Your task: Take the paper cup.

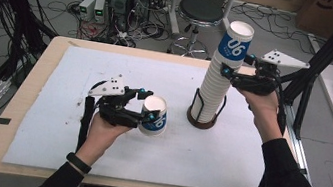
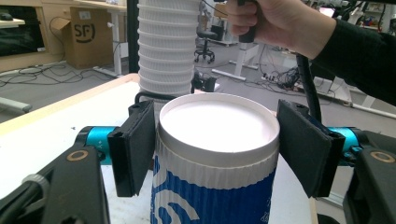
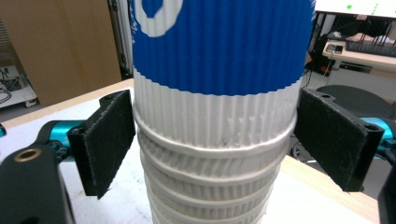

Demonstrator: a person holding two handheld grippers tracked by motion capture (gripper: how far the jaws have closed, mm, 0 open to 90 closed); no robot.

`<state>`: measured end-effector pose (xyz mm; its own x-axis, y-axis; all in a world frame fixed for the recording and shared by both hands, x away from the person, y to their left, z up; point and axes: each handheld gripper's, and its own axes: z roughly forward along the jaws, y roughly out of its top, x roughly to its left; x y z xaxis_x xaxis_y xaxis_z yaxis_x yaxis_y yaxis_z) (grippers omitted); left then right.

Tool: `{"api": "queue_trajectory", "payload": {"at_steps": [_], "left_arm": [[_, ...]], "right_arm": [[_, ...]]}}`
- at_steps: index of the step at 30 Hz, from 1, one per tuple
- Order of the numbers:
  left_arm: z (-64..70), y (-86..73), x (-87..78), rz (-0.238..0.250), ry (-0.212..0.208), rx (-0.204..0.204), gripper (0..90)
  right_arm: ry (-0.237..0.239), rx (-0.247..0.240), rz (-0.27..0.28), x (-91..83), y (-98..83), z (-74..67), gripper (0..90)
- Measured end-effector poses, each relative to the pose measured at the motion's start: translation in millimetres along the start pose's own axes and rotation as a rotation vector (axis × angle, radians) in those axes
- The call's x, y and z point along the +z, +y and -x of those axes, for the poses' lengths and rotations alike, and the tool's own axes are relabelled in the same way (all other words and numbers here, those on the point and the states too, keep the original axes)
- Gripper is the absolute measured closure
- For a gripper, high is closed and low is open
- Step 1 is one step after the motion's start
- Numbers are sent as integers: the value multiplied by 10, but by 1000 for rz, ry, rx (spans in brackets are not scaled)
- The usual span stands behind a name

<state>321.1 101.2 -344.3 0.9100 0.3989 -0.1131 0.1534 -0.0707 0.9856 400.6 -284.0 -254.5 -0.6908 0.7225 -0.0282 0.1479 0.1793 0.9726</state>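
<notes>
The blue-and-white ribbed paper cup [image 1: 155, 116] sits between my left gripper's [image 1: 145, 104] spread jaws, left of the tall stack of white ribbed cups [image 1: 218, 79]; its base is cut off in the left gripper view. My right gripper [image 1: 237, 69] brackets the stack's blue-banded top cup [image 1: 235, 42], jaws apart, contact unclear.

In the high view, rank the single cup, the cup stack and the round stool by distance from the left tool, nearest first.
1. Single cup, between the left tool's jaws.
2. Cup stack, to its right on the table.
3. Round stool, on the floor beyond the table.
</notes>
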Motion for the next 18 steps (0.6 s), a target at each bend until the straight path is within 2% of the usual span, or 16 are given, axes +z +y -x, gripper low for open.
{"api": "queue_trajectory", "payload": {"at_steps": [6, 18], "left_arm": [[-45, -43, -4, -16, 6, 0, 305], [-90, -97, -20, -27, 12, -3, 305]], "right_arm": [[-3, -3, 15, -107, -20, -15, 137], [-23, 10, 49, -365, -190, -70, 137]]}}
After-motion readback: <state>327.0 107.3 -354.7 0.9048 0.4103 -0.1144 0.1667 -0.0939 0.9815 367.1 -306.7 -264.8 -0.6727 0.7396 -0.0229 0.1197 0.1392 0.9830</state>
